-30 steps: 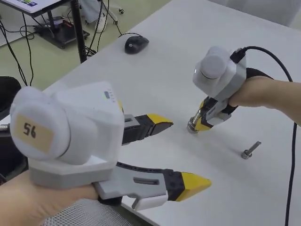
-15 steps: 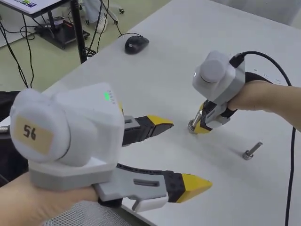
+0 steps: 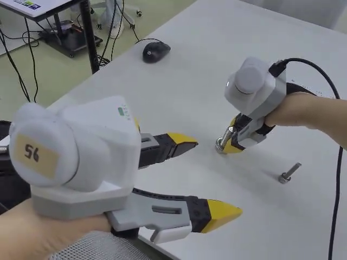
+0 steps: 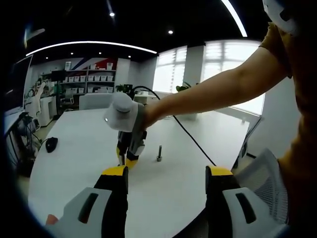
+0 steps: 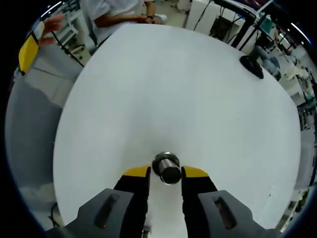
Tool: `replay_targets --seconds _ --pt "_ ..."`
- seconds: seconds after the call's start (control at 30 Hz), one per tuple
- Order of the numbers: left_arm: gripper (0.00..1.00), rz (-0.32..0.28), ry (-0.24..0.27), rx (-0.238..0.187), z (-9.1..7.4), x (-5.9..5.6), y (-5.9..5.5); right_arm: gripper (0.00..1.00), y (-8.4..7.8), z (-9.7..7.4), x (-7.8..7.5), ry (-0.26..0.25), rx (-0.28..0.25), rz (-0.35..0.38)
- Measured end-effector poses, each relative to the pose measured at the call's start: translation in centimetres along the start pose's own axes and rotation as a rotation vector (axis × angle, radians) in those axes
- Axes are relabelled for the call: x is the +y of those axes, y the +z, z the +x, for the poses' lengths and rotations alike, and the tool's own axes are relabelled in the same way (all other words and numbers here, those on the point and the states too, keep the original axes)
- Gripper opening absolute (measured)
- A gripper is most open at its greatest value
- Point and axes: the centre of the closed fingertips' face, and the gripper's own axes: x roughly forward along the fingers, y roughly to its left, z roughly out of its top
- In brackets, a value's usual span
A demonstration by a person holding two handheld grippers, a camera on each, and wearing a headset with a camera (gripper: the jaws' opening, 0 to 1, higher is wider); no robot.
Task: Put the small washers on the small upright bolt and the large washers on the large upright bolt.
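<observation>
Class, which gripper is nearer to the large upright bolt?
Right. The right gripper straddles the large upright bolt; the left gripper hangs open, well back from it.

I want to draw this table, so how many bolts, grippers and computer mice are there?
Bolts: 2 (large bolt held by the right gripper, small bolt standing apart)
Grippers: 2 (left gripper open, right gripper)
Mice: 1 (computer mouse)
Total: 5

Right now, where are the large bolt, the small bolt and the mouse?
large bolt (image 5: 167, 169), right gripper view, its top end.
small bolt (image 3: 291, 171), head view, its shank.
mouse (image 3: 156, 50), head view, its back.
</observation>
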Motion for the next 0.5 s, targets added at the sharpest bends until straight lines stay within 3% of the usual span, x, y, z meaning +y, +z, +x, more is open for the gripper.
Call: replay_targets --seconds 0.23,0.5 --pt "0.62 0.005 -0.010 0.002 0.2 -0.2 -0.1 0.26 -0.5 -1.1 0.4 -0.027 -0.025 0.024" --pt "0.62 0.022 -0.029 -0.008 0.4 -0.6 0.5 0.26 -1.2 -3.6 1.8 -0.081 -0.130 0.085"
